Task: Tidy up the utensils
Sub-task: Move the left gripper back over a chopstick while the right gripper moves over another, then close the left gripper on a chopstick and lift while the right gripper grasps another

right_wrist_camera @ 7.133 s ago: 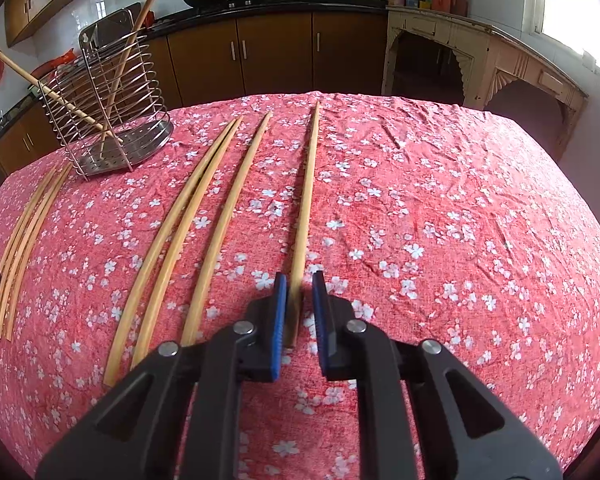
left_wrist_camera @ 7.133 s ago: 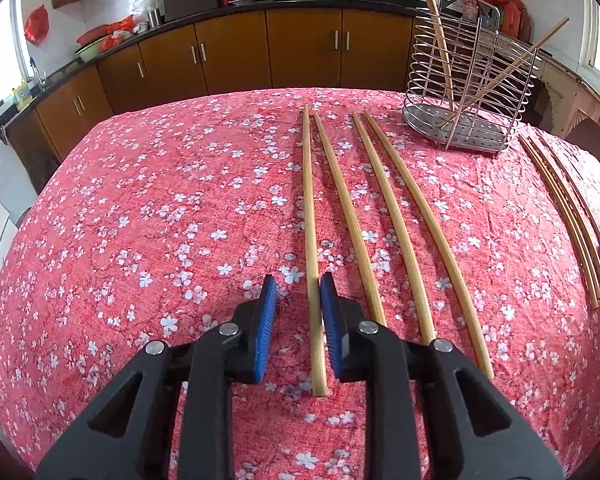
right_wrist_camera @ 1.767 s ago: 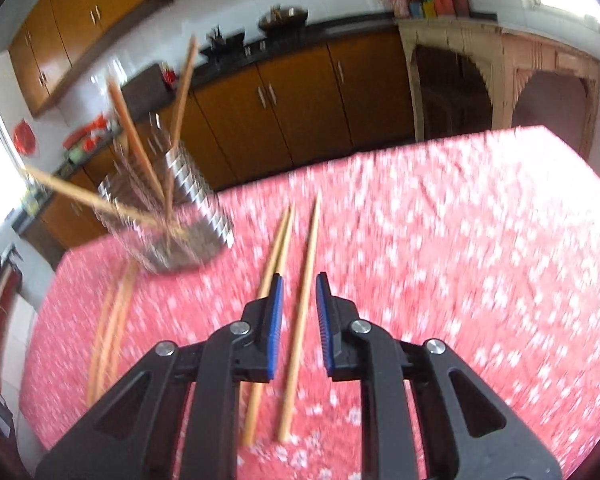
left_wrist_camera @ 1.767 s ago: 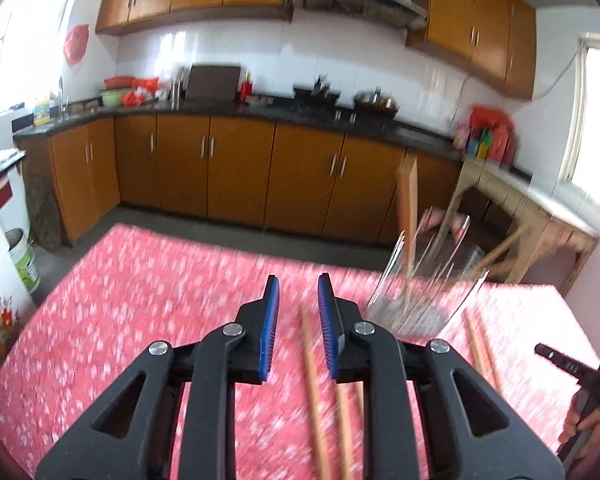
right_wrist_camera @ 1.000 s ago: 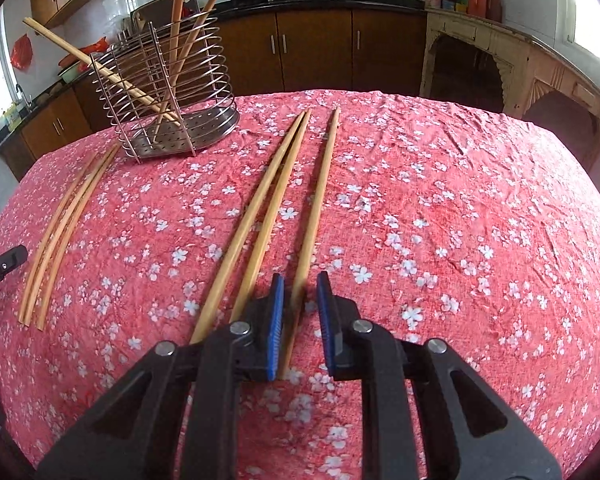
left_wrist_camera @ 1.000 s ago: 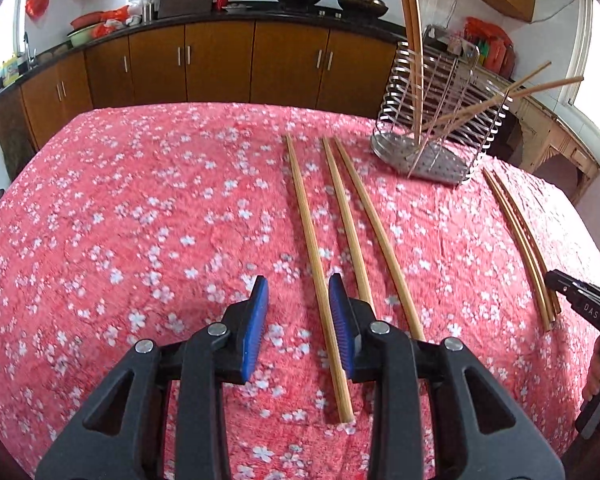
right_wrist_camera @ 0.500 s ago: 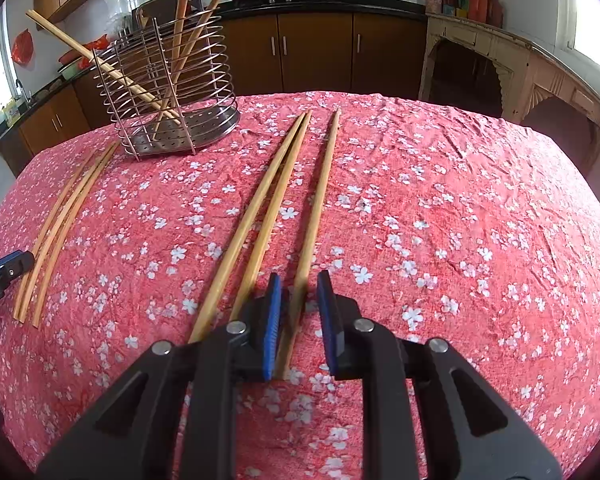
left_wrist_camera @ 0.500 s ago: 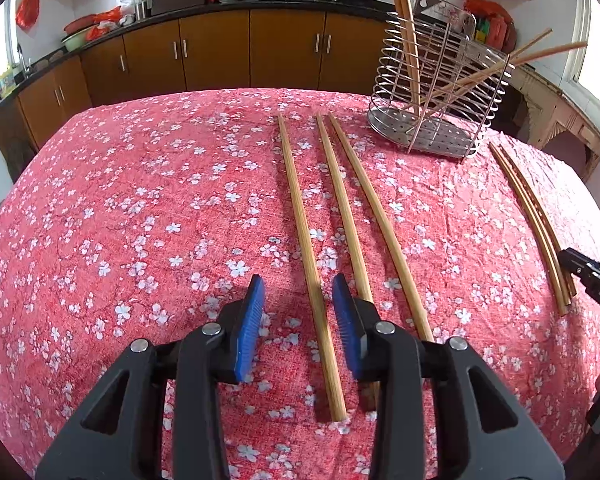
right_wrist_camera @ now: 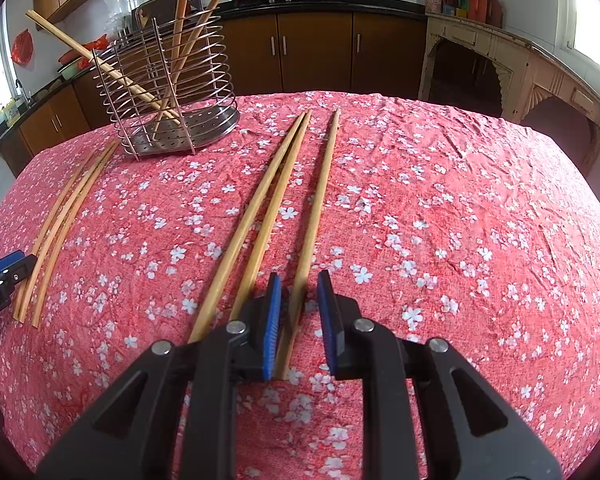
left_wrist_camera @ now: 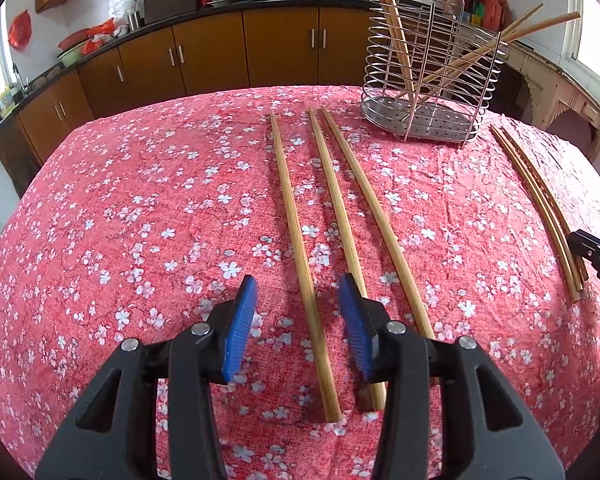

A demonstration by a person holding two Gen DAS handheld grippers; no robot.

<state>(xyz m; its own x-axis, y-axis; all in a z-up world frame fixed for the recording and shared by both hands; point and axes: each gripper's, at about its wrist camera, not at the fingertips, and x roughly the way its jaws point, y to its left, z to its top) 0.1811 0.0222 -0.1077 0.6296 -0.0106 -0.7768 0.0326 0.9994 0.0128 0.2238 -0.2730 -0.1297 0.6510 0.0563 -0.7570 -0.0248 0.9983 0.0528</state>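
In the left wrist view three long bamboo chopsticks lie side by side on the red flowered tablecloth point(left_wrist_camera: 140, 220). My left gripper point(left_wrist_camera: 298, 308) straddles the near end of the leftmost chopstick point(left_wrist_camera: 294, 224). Its jaws are opening and the blue pads stand clear of the stick. In the right wrist view another three chopsticks lie in a row. My right gripper point(right_wrist_camera: 298, 300) is open, with the rightmost chopstick point(right_wrist_camera: 316, 208) loose between its pads. A wire utensil rack point(left_wrist_camera: 428, 80) point(right_wrist_camera: 172, 92) holds several chopsticks leaning outward.
A bundle of thin chopsticks point(left_wrist_camera: 540, 204) point(right_wrist_camera: 56, 224) lies between the two groups, in front of the rack. Wooden cabinets and a dark counter with pans run behind the table. The table's edge drops off at the far side.
The left jaws have spread wider around the leftmost chopstick, and the left gripper has rolled slightly. The right gripper has not moved. Each group has one chopstick fewer than seven seconds ago; the rack holds more.
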